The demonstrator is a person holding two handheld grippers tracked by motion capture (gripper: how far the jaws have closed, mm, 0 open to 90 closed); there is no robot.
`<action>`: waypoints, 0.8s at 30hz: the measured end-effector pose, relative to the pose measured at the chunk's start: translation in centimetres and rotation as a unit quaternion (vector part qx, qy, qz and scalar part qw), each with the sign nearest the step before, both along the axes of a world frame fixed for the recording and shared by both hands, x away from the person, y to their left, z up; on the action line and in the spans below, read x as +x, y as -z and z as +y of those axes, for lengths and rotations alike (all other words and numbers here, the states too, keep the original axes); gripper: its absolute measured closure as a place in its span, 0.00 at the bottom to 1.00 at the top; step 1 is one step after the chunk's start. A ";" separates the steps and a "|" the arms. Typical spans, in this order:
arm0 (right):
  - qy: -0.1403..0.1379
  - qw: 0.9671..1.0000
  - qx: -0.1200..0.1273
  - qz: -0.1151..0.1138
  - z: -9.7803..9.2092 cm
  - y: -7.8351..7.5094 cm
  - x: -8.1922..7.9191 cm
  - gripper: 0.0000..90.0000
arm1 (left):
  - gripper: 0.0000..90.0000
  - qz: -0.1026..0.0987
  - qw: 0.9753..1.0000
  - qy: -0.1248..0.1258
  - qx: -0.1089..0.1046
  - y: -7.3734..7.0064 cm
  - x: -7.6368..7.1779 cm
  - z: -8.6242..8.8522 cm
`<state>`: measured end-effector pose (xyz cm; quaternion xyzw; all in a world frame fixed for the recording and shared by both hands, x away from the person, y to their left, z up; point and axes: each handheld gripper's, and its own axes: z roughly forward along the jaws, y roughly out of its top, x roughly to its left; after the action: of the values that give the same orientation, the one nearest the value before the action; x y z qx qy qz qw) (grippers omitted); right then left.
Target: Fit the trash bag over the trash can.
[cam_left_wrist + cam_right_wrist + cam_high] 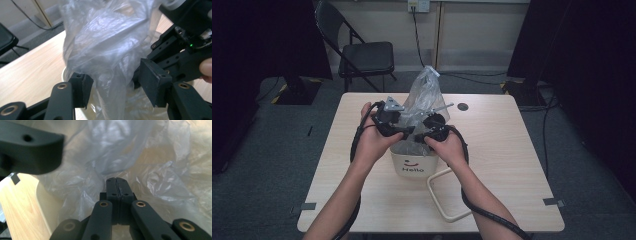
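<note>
Wooden counter (512,165) carries a white bucket (412,165) (reads "Hello") lined by a clear plastic bag (424,95). Left gripper (112,85) jaws wide around bag; right gripper (116,188) pinched closed against it. Hands grip from both sides.

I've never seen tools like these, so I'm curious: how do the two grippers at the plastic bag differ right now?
The left gripper has its jaws spread wide with the clear plastic bag between them; the right gripper has its jaws pressed together, though whether film is caught between them I cannot tell. In the high view the left gripper carries a grey three-cornered plate on top; none is visible on the right. Both are black, hand-held, and work at the bag above the white bucket.
</note>
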<state>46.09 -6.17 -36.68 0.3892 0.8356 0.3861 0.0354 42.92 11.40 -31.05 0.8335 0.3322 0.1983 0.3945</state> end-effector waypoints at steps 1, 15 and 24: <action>0.001 1.000 -0.003 0.000 0.0 0.0 -0.1 1.00 | 0.50 0.000 1.000 -0.003 -0.002 0.0 0.0 -0.2; 0.032 0.998 0.040 -0.024 -2.8 -2.7 -1.1 0.46 | 0.99 0.169 0.985 -0.016 0.031 4.5 1.4 0.0; 0.042 0.995 0.078 -0.036 -2.7 -3.3 -1.1 0.53 | 0.97 0.180 0.983 -0.008 0.025 5.1 1.6 -0.4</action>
<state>45.02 -8.91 -33.42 0.4114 0.7840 0.4620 0.0510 44.54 11.01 -36.20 0.8627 0.3993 0.0563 0.3053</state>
